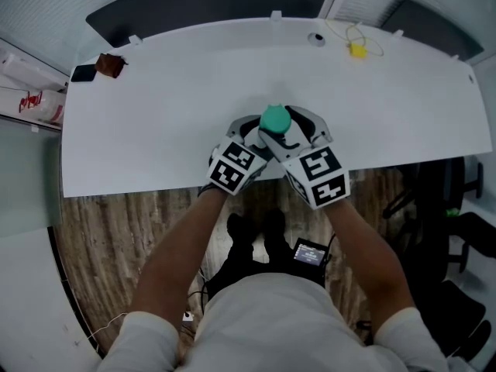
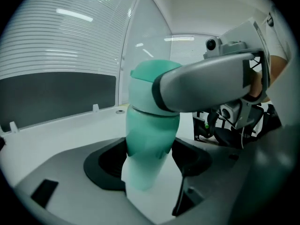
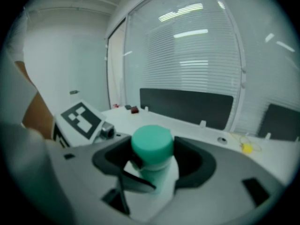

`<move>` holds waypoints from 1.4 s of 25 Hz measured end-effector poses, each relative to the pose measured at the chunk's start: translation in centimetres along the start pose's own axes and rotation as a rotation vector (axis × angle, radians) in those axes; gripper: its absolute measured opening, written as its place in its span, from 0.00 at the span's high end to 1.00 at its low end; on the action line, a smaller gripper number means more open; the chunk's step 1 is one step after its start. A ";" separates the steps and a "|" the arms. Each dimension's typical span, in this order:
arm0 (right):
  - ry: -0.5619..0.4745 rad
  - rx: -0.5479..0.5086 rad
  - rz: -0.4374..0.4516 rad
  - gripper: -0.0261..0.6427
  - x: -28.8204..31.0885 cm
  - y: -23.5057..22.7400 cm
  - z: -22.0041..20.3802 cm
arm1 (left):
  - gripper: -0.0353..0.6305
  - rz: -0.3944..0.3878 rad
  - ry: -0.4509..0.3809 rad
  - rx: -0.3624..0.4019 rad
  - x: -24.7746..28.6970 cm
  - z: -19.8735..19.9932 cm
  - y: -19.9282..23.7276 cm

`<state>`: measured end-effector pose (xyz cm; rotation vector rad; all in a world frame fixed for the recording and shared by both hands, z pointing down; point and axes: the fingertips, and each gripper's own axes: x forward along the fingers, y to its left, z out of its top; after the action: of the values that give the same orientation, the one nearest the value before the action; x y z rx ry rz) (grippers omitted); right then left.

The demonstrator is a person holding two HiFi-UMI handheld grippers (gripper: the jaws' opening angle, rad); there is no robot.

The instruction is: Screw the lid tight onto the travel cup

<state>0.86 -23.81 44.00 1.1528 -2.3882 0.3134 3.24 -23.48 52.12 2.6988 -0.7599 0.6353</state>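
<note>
1. Teal is the colour of the travel cup, which stands upright on the white counter, close to the near edge and right in front of you.
2. Your left gripper is clamped on the cup's body, with its dark pads pressing both sides below the lid.
3. Your right gripper comes in from the other side and higher up. It is closed around the teal lid, which sits on top of the cup.
4. In the left gripper view, one grey jaw of your right gripper crosses in front of the lid.
5. From the head view, both grippers meet at the cup, and the lid's round top shows between them.
6. A small yellow object with a thin cord lies near the counter's far edge, to the right. A brown item sits at the far left corner. Both are well apart from the cup.
</note>
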 end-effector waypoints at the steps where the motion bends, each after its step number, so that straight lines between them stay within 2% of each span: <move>1: -0.002 0.012 -0.018 0.51 0.0 0.0 0.0 | 0.47 0.019 -0.004 -0.010 0.0 0.0 0.0; 6: -0.017 0.073 -0.110 0.52 -0.1 -0.4 -0.1 | 0.47 0.129 -0.020 -0.065 0.1 0.0 0.2; 8: -0.021 0.087 -0.112 0.52 -0.2 -0.4 -0.1 | 0.47 0.168 -0.030 -0.082 0.1 0.0 0.2; 10: -0.023 0.078 -0.093 0.52 -0.2 -0.4 -0.1 | 0.47 0.171 -0.033 -0.086 0.2 0.0 0.2; 15: -0.022 0.034 -0.016 0.52 -0.5 -0.4 -0.2 | 0.47 0.049 -0.005 -0.028 -0.2 -0.2 -0.3; 21: 0.006 -0.052 0.116 0.52 -0.5 0.0 -0.3 | 0.47 -0.109 0.068 0.140 0.2 0.0 -0.7; 24: 0.017 -0.081 0.163 0.52 -0.4 0.2 -0.3 | 0.47 -0.143 0.087 0.166 0.3 -0.1 -0.9; 28: 0.016 -0.072 0.120 0.52 -0.5 0.0 -0.3 | 0.47 -0.088 0.065 0.117 0.3 0.1 -0.7; 35: -0.008 0.002 -0.053 0.52 -0.5 -0.4 -0.2 | 0.47 0.077 0.017 0.032 0.3 0.2 -0.1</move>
<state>1.47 -23.64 43.99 1.2184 -2.3605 0.2938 3.61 -23.58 52.05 2.7004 -0.8596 0.6929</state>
